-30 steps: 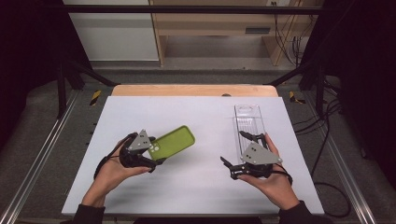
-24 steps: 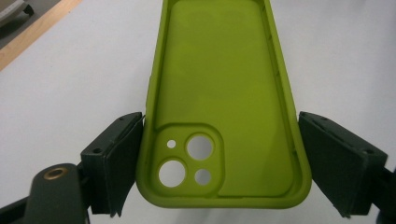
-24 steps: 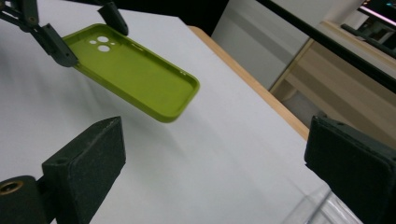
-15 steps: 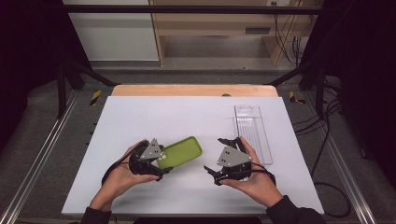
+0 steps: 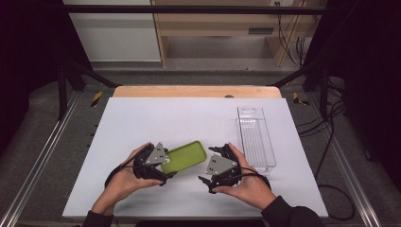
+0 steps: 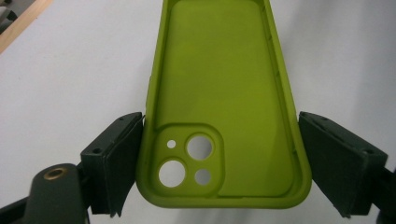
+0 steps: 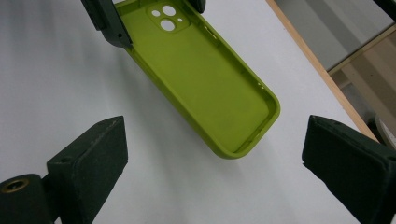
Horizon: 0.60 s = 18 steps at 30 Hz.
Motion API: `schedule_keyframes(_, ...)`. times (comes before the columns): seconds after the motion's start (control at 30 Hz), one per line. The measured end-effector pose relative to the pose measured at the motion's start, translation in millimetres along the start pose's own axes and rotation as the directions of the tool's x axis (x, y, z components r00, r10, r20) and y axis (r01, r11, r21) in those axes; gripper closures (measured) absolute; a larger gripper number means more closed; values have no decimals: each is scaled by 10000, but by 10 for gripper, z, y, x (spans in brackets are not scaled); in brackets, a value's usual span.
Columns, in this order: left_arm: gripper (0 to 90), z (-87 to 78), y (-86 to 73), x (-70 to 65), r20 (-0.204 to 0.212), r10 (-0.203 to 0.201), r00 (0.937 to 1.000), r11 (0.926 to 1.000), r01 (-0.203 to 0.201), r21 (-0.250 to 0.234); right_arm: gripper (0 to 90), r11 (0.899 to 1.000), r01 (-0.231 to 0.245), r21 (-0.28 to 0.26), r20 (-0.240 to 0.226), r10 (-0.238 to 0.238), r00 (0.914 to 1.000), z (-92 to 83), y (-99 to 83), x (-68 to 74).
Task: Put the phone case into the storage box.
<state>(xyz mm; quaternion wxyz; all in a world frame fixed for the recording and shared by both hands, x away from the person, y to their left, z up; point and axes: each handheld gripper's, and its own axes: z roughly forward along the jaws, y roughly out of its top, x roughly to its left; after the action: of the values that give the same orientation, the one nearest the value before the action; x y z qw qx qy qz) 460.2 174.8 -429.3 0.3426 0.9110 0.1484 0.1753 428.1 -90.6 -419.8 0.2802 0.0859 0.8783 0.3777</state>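
Green phone case, lying hollow side up near the front edge of the bench, is pinched at its camera end by the left gripper, so the spread right gripper can approach its free end.

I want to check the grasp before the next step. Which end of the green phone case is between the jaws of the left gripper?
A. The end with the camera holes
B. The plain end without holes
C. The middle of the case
A: in the left gripper view the left gripper clamps the green phone case at the camera-hole end.
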Motion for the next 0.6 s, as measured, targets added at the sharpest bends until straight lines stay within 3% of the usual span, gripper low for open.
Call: schedule_keyframes(0.6, 163, 12, -34, -2, 76, 27, 10000, 10000, -27, 72, 126, 9962, 746, 459, -491, -724, 9962, 200, 120, 80)
